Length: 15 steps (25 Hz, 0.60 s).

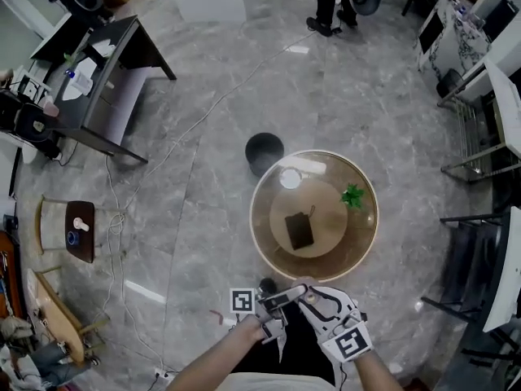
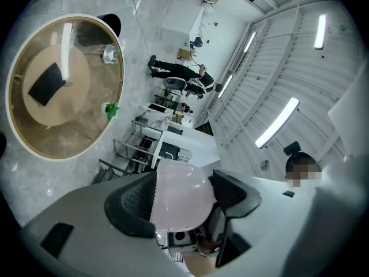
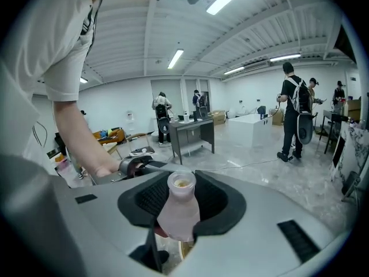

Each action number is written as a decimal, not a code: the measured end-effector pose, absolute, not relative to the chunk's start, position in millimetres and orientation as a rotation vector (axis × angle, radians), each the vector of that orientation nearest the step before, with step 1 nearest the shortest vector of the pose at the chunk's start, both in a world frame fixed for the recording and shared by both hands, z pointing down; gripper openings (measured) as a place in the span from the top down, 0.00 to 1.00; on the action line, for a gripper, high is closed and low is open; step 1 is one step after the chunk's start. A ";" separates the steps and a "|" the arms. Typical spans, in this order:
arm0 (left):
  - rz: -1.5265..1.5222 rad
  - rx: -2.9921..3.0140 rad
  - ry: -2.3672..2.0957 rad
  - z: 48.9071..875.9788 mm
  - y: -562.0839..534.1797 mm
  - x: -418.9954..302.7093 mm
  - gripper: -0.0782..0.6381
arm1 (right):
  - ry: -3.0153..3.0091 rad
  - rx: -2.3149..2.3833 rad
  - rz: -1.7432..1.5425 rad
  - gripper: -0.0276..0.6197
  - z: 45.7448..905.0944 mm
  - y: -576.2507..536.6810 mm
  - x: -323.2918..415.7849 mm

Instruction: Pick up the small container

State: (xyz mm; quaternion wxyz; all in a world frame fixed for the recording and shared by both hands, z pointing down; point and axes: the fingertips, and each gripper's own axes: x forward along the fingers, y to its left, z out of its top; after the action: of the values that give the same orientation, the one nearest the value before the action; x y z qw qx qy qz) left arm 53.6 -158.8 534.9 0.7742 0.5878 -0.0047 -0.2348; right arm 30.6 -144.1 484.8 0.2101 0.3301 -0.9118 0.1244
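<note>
Evidently the pickup was done: my right gripper (image 3: 180,205) clasped the small container (image 3: 178,213), a pale open-necked bottle, clear of the round table (image 1: 361,236), off its near edge. My left gripper (image 2: 181,199) clamped a pale domed piece (image 2: 179,192). Next called for steady holding, I judged.

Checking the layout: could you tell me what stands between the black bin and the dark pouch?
A small shiny cup near the table's rim, in head view.
</note>
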 end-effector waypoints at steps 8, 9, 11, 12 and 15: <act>-0.479 1.284 0.011 457.2 -143.7 50.5 0.45 | -2.578 0.993 0.329 0.73 405.9 -129.8 27.8; -0.472 1.292 0.016 448.3 -142.5 50.1 0.45 | -2.583 1.006 0.326 0.73 396.8 -128.8 27.4; -0.456 1.300 0.019 433.0 -139.1 48.6 0.45 | -2.581 1.023 0.327 0.73 380.3 -126.2 26.4; -0.449 1.303 0.020 426.0 -137.2 47.9 0.45 | -2.578 1.032 0.327 0.73 373.2 -124.4 25.8; -0.436 1.311 0.028 402.6 -129.5 46.3 0.45 | -2.584 1.065 0.315 0.73 353.2 -116.1 24.2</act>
State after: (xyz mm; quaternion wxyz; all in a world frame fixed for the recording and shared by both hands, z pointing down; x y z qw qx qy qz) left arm 46.3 -129.5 402.6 0.7705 0.6047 0.0130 -0.2013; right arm 24.2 -116.1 353.2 0.1637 0.3736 -0.9064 0.1104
